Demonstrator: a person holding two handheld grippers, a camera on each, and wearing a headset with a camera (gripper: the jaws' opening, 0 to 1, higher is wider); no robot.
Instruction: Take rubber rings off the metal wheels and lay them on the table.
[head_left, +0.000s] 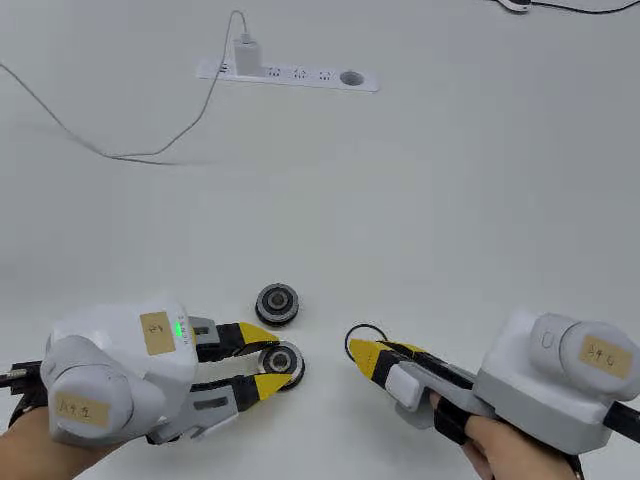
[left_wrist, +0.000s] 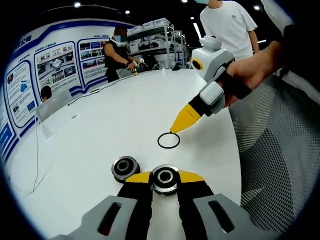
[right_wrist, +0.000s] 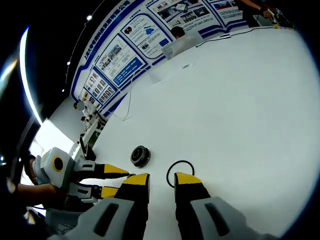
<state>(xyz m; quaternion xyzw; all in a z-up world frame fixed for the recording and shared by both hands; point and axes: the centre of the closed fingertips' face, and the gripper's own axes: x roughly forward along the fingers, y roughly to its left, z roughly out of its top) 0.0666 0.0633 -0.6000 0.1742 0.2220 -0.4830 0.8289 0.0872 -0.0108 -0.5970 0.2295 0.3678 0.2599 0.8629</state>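
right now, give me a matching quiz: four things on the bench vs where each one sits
Things: 1 rubber ring; 2 near wheel; 3 far wheel; 4 power strip
Places: a between the jaws of the left gripper; b farthest off, top of the head view; c lying flat at the tips of the right gripper; d loose, just beyond the held wheel
Pairs: 1-c; 2-a; 3-d; 4-b
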